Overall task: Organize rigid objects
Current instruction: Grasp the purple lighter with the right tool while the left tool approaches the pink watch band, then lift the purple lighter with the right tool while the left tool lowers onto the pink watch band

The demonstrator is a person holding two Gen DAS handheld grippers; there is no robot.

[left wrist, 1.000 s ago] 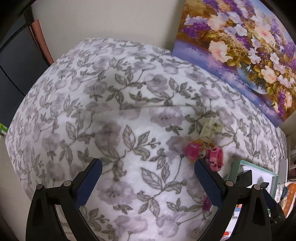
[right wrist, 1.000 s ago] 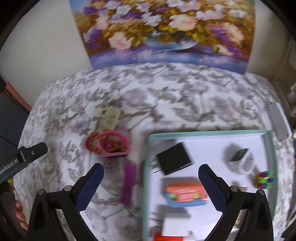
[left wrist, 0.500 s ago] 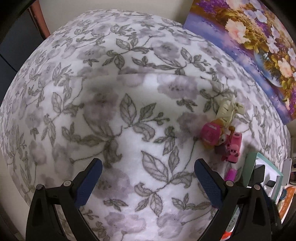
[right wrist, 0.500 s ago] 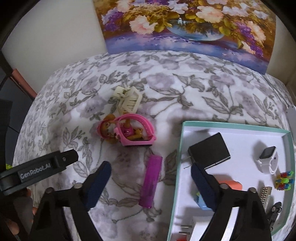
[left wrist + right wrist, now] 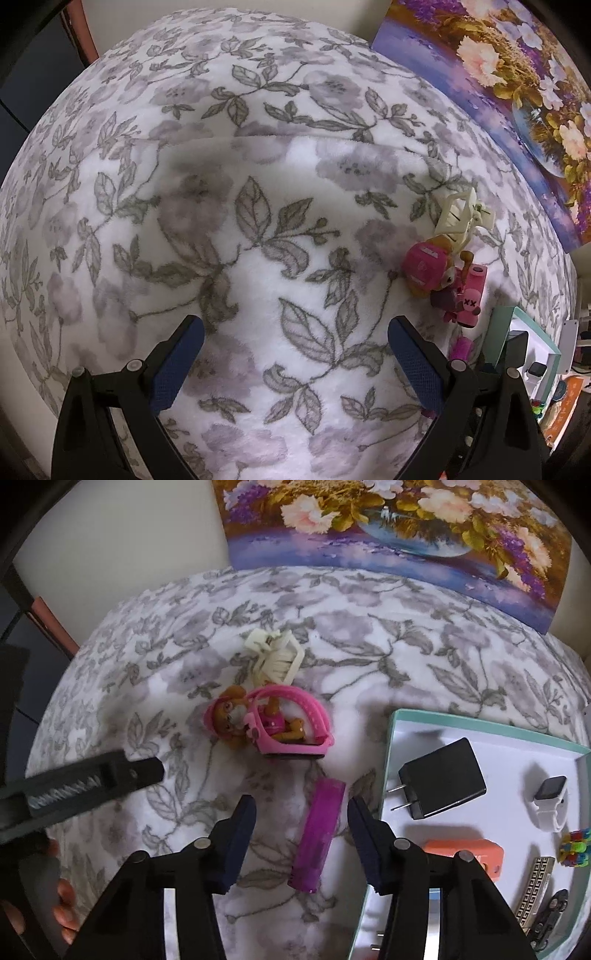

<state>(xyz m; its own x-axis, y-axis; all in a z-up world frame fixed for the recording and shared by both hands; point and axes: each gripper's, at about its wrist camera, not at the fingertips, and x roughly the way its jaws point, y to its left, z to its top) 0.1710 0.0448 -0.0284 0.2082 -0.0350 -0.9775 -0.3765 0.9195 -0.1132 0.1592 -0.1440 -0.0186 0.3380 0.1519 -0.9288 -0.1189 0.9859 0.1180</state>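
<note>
On the floral blanket lie a purple lighter-shaped stick [image 5: 318,832], a pink watch [image 5: 291,731] around a pink dog figure [image 5: 229,716], and a cream hair claw [image 5: 275,659]. My right gripper [image 5: 301,812] is open, its fingers on either side of the purple stick, not touching it. My left gripper [image 5: 293,334] is open and empty over bare blanket; the dog figure [image 5: 428,267], watch [image 5: 467,299] and claw [image 5: 460,218] lie to its right. The left gripper's side shows in the right wrist view [image 5: 92,786].
A teal-edged white tray [image 5: 393,746] at the right holds a black charger [image 5: 443,779], a white smartwatch [image 5: 550,801], an orange case [image 5: 463,853], a patterned lighter [image 5: 532,893] and small coloured bits. A flower painting [image 5: 399,520] leans on the back wall.
My right gripper moved left and down from over the tray to the purple stick and narrowed its opening. My left gripper dropped closer to the blanket and tilted down.
</note>
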